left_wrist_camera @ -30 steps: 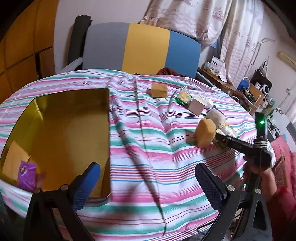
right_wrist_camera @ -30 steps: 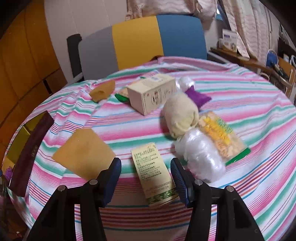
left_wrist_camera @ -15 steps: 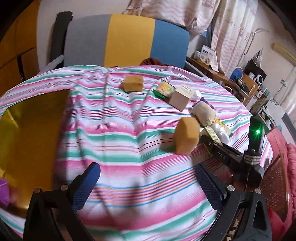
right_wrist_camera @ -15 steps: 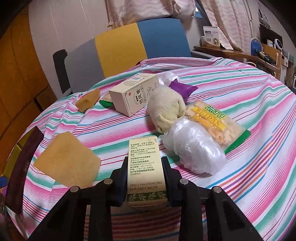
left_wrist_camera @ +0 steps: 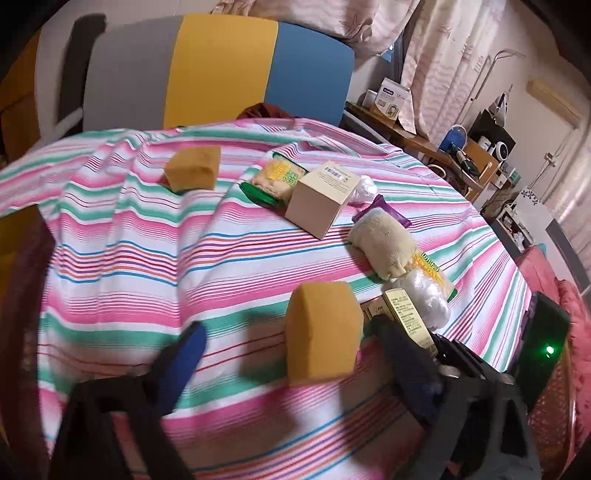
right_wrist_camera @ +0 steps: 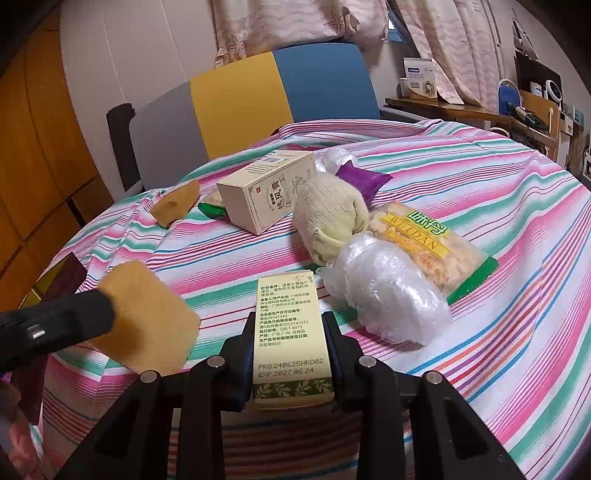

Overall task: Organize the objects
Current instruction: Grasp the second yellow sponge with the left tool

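Pictured amid drawn curtains (right_wrist_camera: 295, 26) and a cluttered side shelf (right_wrist_camera: 461, 107): a striped tablecloth (left_wrist_camera: 122, 258) strewn with packets before a three-coloured chair back (right_wrist_camera: 240, 103). Near the front edge, left gripper (left_wrist_camera: 295, 354) just closing, jaws either side of a soft, light sponge (left_wrist_camera: 323, 332), seemingly not yet squeezing it. Beside it, right gripper (right_wrist_camera: 290, 345) clamped on the long sides of a stiff, light carton (right_wrist_camera: 290, 332).

The right hand-held gripper (right_wrist_camera: 290, 363) points down at a slant, its pads pressed on both sides of a narrow carton (right_wrist_camera: 290, 336). The left hand-held gripper (left_wrist_camera: 291, 354) also tilts downward; its jaws have just been closing around a sponge block (left_wrist_camera: 323, 330), though, through motion blur, contact seems not yet made.
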Tool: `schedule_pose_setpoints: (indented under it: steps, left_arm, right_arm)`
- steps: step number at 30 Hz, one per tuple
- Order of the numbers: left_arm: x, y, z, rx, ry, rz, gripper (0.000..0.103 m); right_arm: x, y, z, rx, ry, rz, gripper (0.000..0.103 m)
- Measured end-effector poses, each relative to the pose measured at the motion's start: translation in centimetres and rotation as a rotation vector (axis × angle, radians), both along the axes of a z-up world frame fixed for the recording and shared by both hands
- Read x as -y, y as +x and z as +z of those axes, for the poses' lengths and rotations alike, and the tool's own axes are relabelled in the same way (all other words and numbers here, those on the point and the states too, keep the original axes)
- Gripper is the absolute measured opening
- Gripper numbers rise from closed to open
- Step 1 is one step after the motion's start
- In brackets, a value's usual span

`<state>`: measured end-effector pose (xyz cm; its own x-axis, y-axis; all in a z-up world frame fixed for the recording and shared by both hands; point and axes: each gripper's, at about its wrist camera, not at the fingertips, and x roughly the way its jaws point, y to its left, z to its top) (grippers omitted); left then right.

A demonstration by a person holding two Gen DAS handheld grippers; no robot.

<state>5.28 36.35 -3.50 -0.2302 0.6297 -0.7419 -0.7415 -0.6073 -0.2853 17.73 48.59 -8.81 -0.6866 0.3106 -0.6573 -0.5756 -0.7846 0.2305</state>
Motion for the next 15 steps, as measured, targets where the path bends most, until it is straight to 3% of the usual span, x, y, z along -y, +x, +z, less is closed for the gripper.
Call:
schedule_pose_setpoints:
  steps: [2,6,15]
  left_arm:
    - [-0.4,-0.2,-0.7,0.029,-0.01,-0.031,0.063]
    - [0.4,0.1,-1.5,0.035,-0.021,-0.048,0.051]
    - [2.8,2.3,-1.7,-0.027,-0.011,-0.106,0.037]
  right_arm:
    - [0.0,0.0,0.0,-0.001,0.0,-0.001,0.032]
    - [0.0,-0.1,0.0,-0.001,0.001,-0.001,0.032]
    - [0.2,-0.1,0.0,0.008,0.012,-0.005,0.032]
